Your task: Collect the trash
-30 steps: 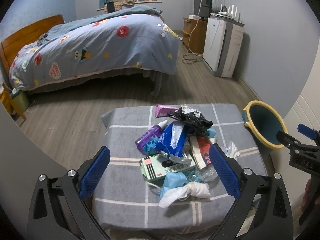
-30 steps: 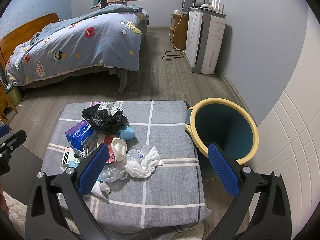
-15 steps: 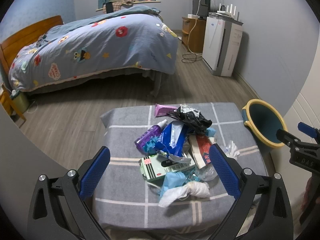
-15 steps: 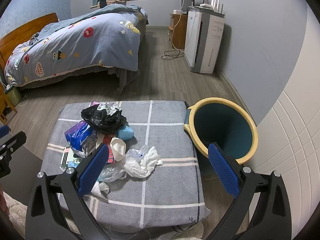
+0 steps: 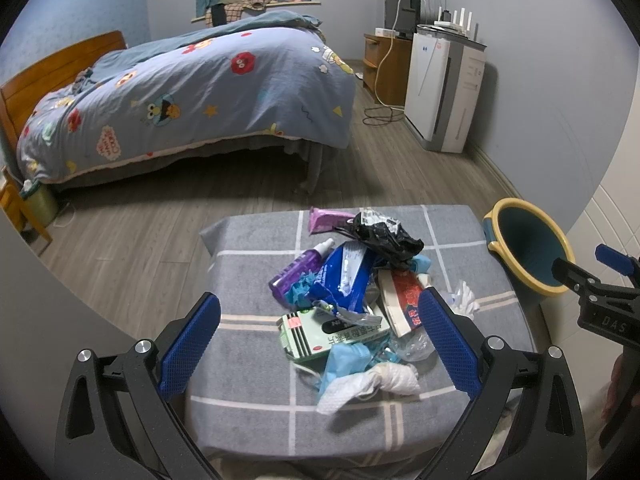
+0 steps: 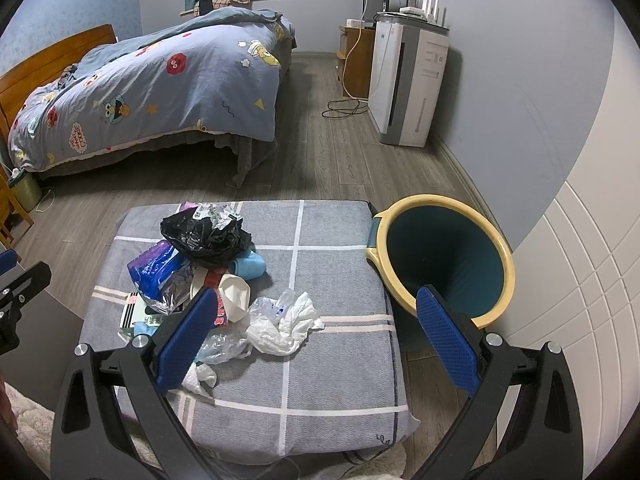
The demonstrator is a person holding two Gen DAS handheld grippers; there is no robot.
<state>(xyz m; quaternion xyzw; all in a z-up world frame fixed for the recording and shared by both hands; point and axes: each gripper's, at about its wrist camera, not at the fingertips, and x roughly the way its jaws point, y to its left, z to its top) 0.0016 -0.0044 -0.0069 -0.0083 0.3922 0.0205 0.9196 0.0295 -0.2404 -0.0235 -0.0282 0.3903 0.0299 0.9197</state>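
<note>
Bedroom floor runs behind a grey checked cushion (image 6: pixel 320 360) carrying the trash pile (image 5: pixel 352 300). Only the right view shows inside the bucket (image 6: pixel 440 256), just beside the cushion; the left view cuts its rim. Lower pile items are hidden. Left gripper (image 5: pixel 320 344) and right gripper (image 6: pixel 316 344) hover wide open, holding nothing.

grey checked cushion (image 6: pixel 320 380), trash pile (image 5: pixel 352 300) on top, wood floor (image 6: pixel 352 160)
</note>
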